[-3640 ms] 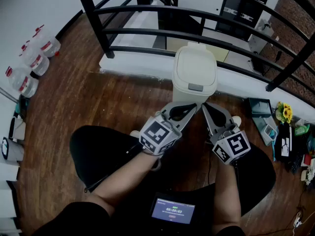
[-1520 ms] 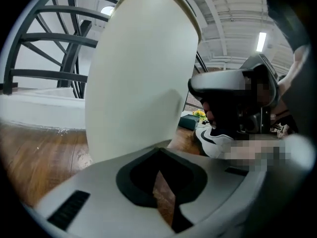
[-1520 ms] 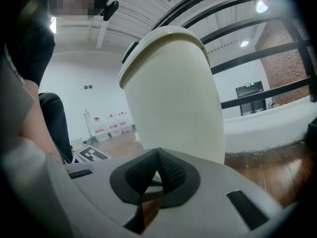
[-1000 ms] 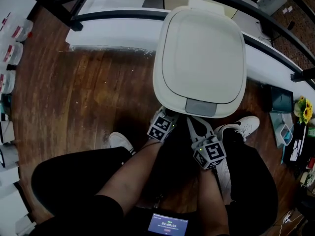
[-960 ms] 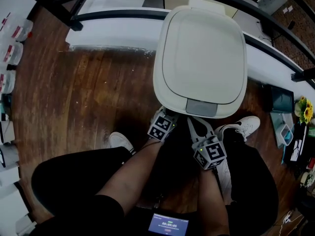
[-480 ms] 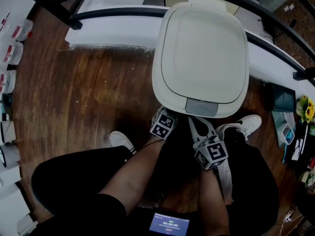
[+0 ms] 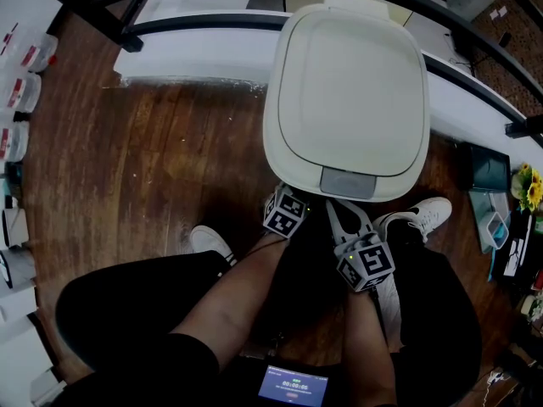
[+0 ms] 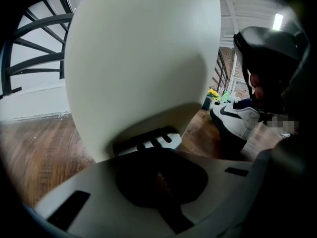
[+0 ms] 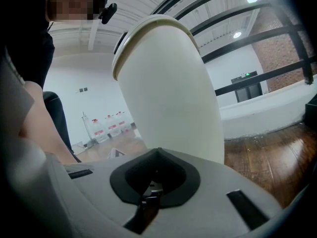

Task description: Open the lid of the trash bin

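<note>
The cream trash bin [image 7: 352, 91] stands against the white ledge with its lid [image 7: 356, 75] down and a grey push tab [image 7: 347, 182] at its front edge. My left gripper [image 7: 293, 197] is low in front of the bin, its tips hidden under the lid's overhang. In the left gripper view the jaws [image 8: 157, 151] are shut and empty, just short of the slotted foot pedal [image 8: 147, 141] at the bin's base. My right gripper [image 7: 333, 208] is beside it, shut and empty, facing the bin's rounded body [image 9: 166, 93].
A white shoe [image 7: 417, 214] rests right of the bin and another [image 7: 206, 241] to the left. Black railing bars [image 7: 110, 25] run behind the white ledge [image 7: 204, 53]. Water bottles [image 7: 19, 66] stand far left; boxes and flowers [image 7: 526, 185] lie far right.
Since the oldest frame the view has closed in over the bin and both grippers have gone down in front of it. Over the last second the left gripper crept slightly forward.
</note>
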### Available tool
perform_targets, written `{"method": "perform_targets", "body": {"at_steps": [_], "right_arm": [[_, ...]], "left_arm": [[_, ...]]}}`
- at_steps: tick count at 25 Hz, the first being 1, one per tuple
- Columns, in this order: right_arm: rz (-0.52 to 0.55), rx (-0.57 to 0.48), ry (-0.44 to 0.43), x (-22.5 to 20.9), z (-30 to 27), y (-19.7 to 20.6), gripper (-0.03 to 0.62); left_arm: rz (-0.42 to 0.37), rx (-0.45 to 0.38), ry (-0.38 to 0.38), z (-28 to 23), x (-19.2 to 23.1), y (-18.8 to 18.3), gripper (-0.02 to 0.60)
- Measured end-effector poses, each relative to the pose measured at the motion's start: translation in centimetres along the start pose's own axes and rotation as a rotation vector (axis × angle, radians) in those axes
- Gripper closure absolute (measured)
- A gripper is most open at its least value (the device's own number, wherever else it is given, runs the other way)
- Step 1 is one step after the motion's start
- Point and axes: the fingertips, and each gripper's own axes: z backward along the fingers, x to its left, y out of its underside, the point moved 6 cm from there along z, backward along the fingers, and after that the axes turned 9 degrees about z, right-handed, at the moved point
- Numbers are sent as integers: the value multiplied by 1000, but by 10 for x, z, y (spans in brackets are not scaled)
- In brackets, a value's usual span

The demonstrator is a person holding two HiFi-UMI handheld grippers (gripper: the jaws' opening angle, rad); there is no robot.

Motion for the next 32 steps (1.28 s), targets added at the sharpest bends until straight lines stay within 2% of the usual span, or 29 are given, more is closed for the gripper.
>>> {"method": "perform_targets", "body": {"at_steps": [8,25,32], "right_arm": [[-13,-9,4,-2,1,-1,574],[-19,-10,0,1,-1,-3,574],[-21,-7,4,-2,-1,0,574]], "left_arm": [[-29,40,3,-5,-1,0,546],[8,146,-7,-15,4,6,548],[-6,148,-11,-18,3,7,548]]}}
